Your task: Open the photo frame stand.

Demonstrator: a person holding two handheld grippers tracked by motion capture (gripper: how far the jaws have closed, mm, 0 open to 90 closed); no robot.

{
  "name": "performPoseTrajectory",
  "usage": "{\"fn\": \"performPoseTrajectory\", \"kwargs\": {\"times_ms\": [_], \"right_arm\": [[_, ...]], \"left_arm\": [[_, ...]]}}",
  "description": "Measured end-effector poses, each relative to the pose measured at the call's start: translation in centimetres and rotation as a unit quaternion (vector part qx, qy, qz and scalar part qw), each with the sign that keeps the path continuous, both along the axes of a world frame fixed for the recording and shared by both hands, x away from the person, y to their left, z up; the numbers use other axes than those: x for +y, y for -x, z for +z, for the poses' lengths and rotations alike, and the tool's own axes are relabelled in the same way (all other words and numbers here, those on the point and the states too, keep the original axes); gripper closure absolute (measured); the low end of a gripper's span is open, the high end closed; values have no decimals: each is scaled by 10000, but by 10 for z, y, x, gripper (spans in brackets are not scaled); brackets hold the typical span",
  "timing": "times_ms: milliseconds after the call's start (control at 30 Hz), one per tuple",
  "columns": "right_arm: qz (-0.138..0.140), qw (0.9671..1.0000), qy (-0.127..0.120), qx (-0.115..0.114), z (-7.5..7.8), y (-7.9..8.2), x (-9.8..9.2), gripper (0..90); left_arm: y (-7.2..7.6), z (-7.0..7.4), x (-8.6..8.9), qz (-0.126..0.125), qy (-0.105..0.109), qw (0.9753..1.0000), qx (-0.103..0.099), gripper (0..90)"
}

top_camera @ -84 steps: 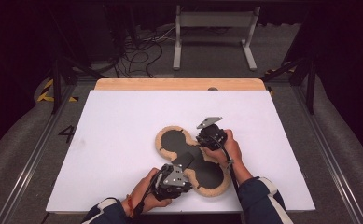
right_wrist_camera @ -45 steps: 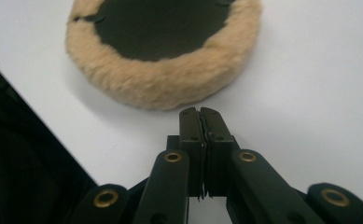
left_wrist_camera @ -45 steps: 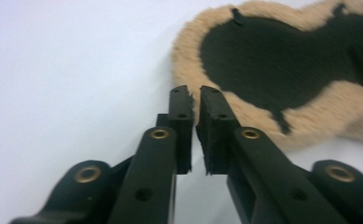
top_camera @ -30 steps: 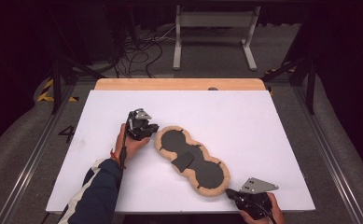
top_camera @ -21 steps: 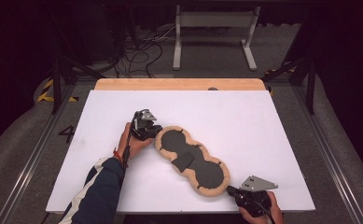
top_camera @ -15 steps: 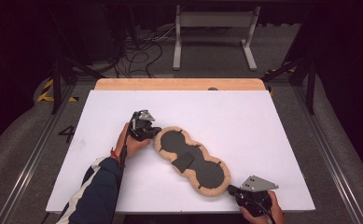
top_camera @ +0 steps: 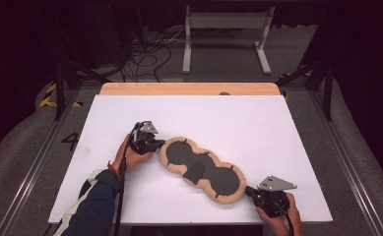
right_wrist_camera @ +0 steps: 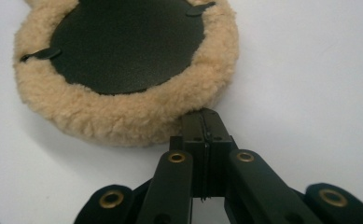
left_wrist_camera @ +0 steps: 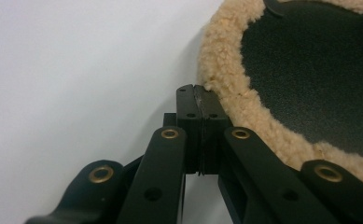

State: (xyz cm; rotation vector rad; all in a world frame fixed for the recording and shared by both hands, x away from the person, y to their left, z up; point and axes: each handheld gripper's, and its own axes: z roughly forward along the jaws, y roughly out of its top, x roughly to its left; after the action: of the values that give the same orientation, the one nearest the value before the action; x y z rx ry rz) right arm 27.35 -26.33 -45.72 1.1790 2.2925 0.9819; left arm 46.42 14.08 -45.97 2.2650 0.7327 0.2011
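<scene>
Since the earliest frame both hands have drawn apart from the middle of the piece to its two ends, and over the last second they have barely shifted. White table (top_camera: 238,118): carries a flat, peanut-shaped pad of tan fleece with two dark leather-like round panels (top_camera: 201,167), lying flat with its long axis on a diagonal, from the far-left lobe to the near-right lobe. A small dark tab sits at the waist of the pad, between the panels.

Left hand-held gripper (top_camera: 155,143): at the far-left end of the pad; the fleece rim lies just ahead and to the right of its tips. In the left gripper view the jaws of this hand-held gripper (left_wrist_camera: 198,100) stand pressed together, tips touching the fleece edge; whether any pile is pinched between them cannot be told.

Right hand-held gripper (top_camera: 250,191): at the near-right end of the pad, the rim directly ahead of it. In the right gripper view its jaws (right_wrist_camera: 206,122) are likewise closed, tips against the fleece border; a nip of fleece cannot be confirmed.

Judgement: each hand is nearest its own lobe, on one line with the long axis, so a pull outward or a joint lift would act along that diagonal.
</scene>
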Motion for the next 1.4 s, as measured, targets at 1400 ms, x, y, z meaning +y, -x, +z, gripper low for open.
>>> {"fn": "performPoseTrajectory", "kwargs": {"times_ms": [1400], "right_arm": [[36,9999,38,156,4,-17,1,900]], "left_arm": [[17,-3,25,-14,145,9999,28,895]]}}
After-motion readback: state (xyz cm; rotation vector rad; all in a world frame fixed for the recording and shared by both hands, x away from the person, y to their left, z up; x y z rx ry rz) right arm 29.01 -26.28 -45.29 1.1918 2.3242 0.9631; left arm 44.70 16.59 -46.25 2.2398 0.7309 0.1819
